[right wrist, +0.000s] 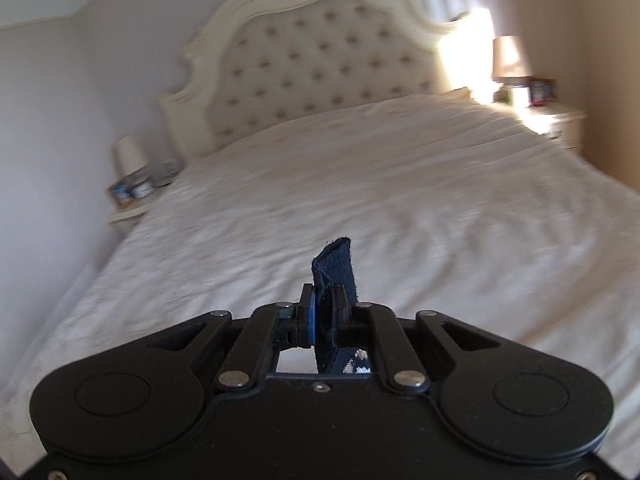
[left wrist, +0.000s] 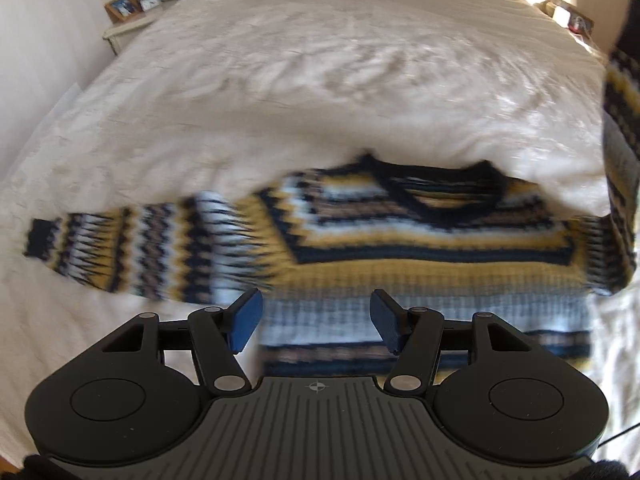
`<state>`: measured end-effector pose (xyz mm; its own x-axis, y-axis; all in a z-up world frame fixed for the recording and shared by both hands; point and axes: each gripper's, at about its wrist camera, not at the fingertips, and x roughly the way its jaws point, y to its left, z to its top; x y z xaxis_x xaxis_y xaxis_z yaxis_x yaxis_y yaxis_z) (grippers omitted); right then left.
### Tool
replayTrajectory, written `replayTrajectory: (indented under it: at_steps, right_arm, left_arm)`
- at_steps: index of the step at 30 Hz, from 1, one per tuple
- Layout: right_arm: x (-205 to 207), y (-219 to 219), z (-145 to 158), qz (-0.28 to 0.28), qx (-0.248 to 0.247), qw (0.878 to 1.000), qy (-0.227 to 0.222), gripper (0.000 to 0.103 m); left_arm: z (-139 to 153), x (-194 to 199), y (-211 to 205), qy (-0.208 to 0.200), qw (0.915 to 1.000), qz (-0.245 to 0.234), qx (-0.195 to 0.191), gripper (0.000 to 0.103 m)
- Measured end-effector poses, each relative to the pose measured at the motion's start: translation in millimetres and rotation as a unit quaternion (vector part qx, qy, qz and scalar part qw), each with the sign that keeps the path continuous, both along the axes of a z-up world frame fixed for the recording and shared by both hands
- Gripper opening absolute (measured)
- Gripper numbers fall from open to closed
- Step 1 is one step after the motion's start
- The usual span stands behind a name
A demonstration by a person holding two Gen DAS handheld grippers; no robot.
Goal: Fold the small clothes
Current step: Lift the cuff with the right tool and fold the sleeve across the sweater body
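Knitted in navy, mustard and white bands, the sweater [left wrist: 400, 248] lies front-up on the white bedspread [left wrist: 320, 80], one sleeve stretched flat to the left, the other sleeve [left wrist: 620, 152] lifted at the right edge of view. The left gripper [left wrist: 316, 322] hovers over the hem, fingers spread, holding nothing. The right gripper [right wrist: 324, 312] is pinched on a navy cuff [right wrist: 334, 260]. Beyond: tufted headboard [right wrist: 320, 68], lamps and photo frames [left wrist: 122, 7] on both nightstands. No legible writing; the frames are blurred.
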<state>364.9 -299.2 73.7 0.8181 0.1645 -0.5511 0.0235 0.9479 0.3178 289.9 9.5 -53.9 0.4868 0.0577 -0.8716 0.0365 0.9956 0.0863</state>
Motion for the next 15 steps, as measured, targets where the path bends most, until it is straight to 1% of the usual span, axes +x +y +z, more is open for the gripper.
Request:
replayTrajectory:
  at_steps: [3, 4, 8, 11, 15]
  right_arm:
    - [12.5, 58.5, -15.9, 0.032, 0.016, 0.999, 0.015, 0.014]
    - [8.7, 70.9, -24.7, 0.040, 0.022, 0.999, 0.021, 0.014]
    - [14.3, 129.7, -64.0, 0.073, 0.036, 0.995, 0.061, 0.014]
    - [12.3, 170.3, -92.6, 0.095, 0.031, 0.991, 0.084, 0.014]
    - [2.0, 208.0, -119.2, 0.113, 0.034, 0.987, 0.112, 0.014]
  left_arm:
    - [-1.5, 1.9, 40.5, -0.007, 0.9998, 0.012, 0.012, 0.058]
    - [-2.4, 3.0, 53.2, -0.008, 0.9997, 0.017, 0.014, 0.058]
    - [-6.7, 6.3, 99.2, -0.005, 0.9992, 0.034, 0.021, 0.059]
    - [-8.4, 7.4, 123.6, -0.002, 0.9989, 0.040, 0.023, 0.058]
    - [-13.7, 7.9, 147.2, 0.003, 0.9988, 0.044, 0.023, 0.058]
